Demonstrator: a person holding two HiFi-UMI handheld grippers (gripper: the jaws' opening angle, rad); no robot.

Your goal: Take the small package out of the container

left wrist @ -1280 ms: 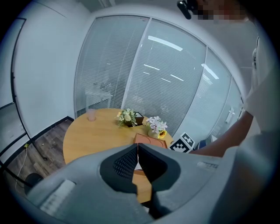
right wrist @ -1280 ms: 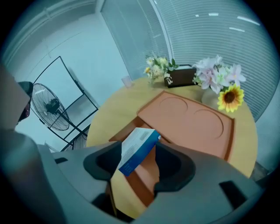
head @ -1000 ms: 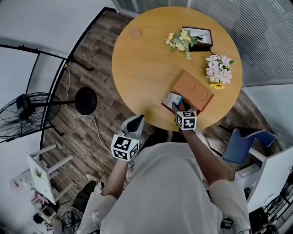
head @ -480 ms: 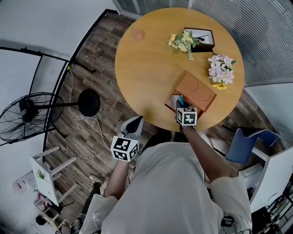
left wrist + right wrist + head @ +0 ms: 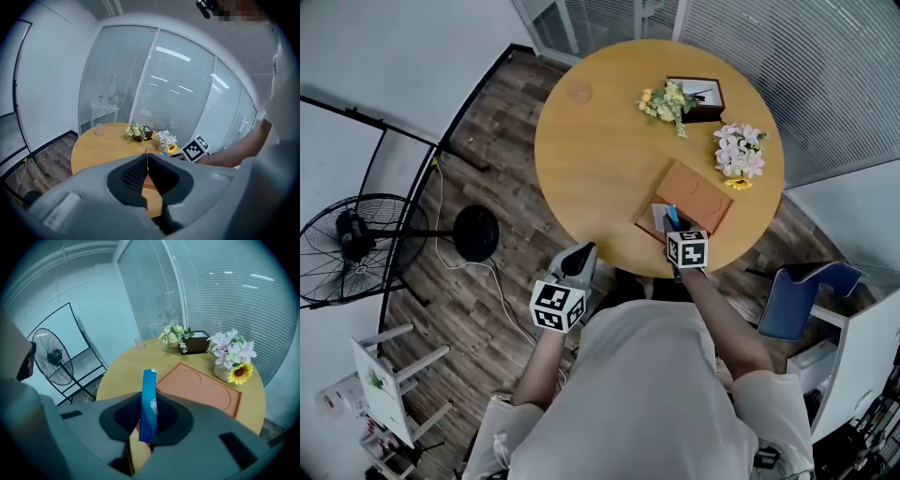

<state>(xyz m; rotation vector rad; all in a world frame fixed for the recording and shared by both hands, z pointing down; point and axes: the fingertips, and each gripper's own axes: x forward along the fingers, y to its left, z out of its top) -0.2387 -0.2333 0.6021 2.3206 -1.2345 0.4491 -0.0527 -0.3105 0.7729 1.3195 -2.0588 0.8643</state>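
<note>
Head view: pink flowers (image 5: 739, 150) beside container (image 5: 703, 192) (cup (image 5: 578, 92) well apart).

Round wooden table (image 5: 600, 150), orange container (image 5: 700, 191), yellow flowers (image 5: 666, 97), pink bouquet (image 5: 738, 150), dark box (image 5: 707, 95), pale cup (image 5: 578, 92)

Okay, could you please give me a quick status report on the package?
Left gripper shut, empty. Right gripper: jaws just closed on small package, pinched upright over container's near end. Flowers stand clear.
</note>
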